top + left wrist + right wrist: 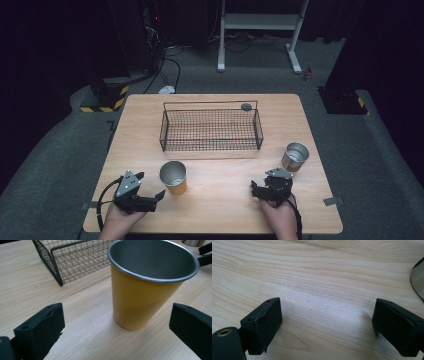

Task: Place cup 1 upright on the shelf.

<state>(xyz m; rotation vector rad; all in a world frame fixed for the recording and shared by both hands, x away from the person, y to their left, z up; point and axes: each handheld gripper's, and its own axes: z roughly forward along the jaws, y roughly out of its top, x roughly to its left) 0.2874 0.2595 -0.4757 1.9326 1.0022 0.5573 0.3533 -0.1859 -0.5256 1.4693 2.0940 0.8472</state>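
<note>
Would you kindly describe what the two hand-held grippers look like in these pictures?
Both are black. The left gripper carries a grey three-cornered plate on top and trails a black cable. The right gripper bears a similar grey plate, with a black cable running back. Each has two blocky black jaws with small screw holes.

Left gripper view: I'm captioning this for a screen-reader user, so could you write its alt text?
A yellow cup with a steel inside stands upright on a wooden table, framed between the open black jaws of the left hand-held gripper, which do not touch it. A wire basket sits behind it at upper left.
</note>
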